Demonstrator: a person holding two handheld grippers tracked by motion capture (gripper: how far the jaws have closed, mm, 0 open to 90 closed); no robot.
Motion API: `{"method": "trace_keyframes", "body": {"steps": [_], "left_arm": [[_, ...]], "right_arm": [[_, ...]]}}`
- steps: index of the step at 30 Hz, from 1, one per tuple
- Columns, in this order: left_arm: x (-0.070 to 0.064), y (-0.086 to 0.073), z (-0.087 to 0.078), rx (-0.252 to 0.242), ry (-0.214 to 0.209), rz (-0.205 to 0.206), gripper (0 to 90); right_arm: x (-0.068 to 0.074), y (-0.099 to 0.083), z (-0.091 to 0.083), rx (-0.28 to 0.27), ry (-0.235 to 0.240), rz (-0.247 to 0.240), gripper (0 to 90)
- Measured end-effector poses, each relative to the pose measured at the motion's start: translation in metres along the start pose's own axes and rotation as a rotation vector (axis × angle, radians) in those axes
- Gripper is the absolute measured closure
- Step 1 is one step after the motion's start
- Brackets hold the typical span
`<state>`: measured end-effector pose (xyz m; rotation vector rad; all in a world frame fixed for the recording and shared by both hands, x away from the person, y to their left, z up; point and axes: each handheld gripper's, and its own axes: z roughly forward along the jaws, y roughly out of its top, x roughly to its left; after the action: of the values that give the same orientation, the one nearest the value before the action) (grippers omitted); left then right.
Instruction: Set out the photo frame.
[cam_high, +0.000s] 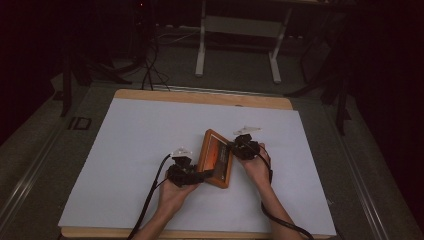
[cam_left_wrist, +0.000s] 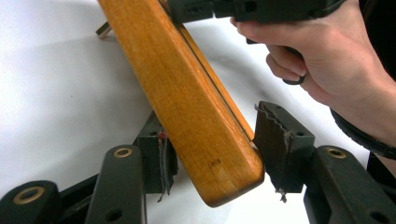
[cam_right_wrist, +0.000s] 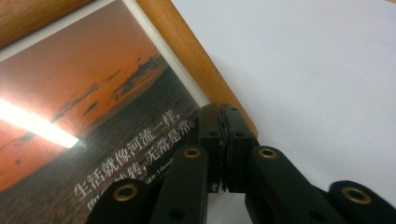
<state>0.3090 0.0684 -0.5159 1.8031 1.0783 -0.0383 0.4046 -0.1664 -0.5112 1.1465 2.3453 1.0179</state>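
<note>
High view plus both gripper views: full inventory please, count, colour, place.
picture frame: 1, orange-brown wood, sunset print with white text, centre of the sheet, between the two grippers.
white sheet: 1, white, covers most of the tabletop.
table: 1, light wood, edge shows along the far and near sides of the sheet.
desk legs: 1 set, white, on the floor beyond the table.
left gripper: 1, black, jaws open around the frame's lower corner.
right gripper: 1, black, jaws closed at the frame's right edge.
left hand: 1, holds the left gripper, near edge.
right hand: 1, holds the right gripper, right of the frame.
</note>
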Motion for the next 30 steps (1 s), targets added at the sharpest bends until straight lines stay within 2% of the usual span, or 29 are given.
{"method": "trace_keyframes", "body": {"steps": [4,7,14,20,23,24,30], "left_arm": [[-0.001,0.002,0.000,0.003,0.004,0.001,51.7],[-0.003,0.005,0.001,0.007,0.009,-0.003,52.7],[-0.004,0.015,0.004,-0.006,0.007,-0.008,58.7],[-0.010,0.026,0.003,-0.009,-0.015,0.036,66.2],[-0.014,0.031,0.001,-0.014,-0.012,0.094,68.5],[-0.014,0.033,-0.002,-0.008,-0.012,0.114,68.6],[-0.006,0.043,-0.024,-0.049,-0.044,0.173,68.8]], "right_arm": [[-0.004,-0.004,-0.009,-0.003,-0.006,-0.011,85.3],[-0.009,-0.007,-0.020,-0.026,-0.005,-0.012,82.2],[-0.022,-0.015,-0.048,-0.084,-0.010,0.016,78.6],[-0.032,-0.025,-0.063,-0.135,0.011,0.034,76.8],[-0.035,-0.028,-0.066,-0.138,0.012,0.034,76.5],[-0.035,-0.028,-0.067,-0.140,0.011,0.030,76.4],[-0.036,-0.029,-0.069,-0.143,0.020,0.015,75.4]]}}
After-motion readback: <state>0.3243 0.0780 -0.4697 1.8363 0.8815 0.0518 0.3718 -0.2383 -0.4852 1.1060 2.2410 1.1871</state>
